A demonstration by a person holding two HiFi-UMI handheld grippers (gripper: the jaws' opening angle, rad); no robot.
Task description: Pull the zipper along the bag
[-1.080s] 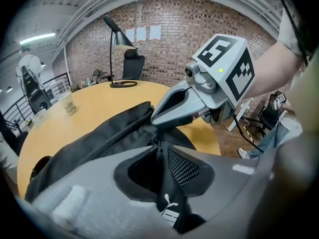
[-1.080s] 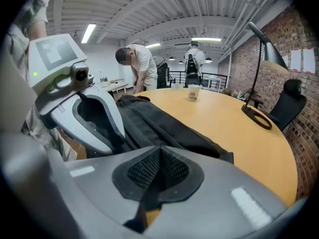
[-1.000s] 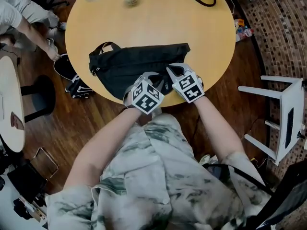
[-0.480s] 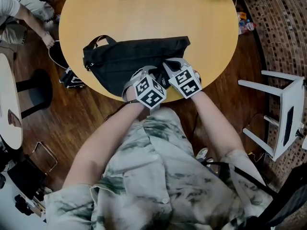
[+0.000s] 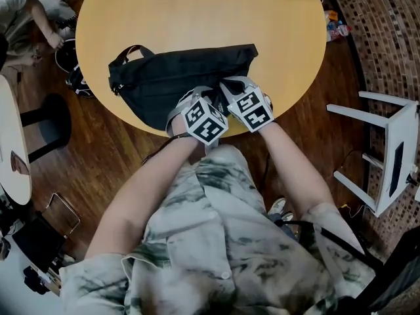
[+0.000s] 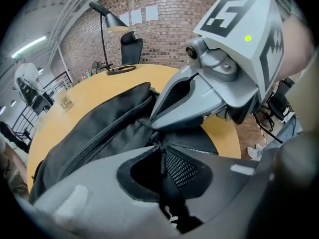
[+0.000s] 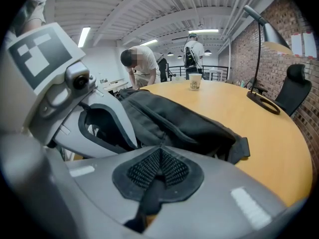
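The left gripper (image 6: 160, 151) has its jaws pressed together on a thin dark tab at the near edge of the black bag (image 5: 177, 77). The tab is probably the zipper pull, though that cannot be confirmed. The right gripper (image 7: 159, 156), just beside it and almost touching, is likewise closed, pinching a strip of black bag fabric. Both meet the bag at its near edge, toward its right end. From there a zipper line (image 6: 94, 146) runs away along the bag toward the handle end. The bag lies flat on the round wooden table (image 5: 216, 18), close to the edge nearest the person. Compared with a second ago, the grippers have only nudged closer together, and their place on the bag is nearly the same. No travel along the zipper shows, so the pull has likely yet to start: one gripper anchors the bag while the other is set to draw.
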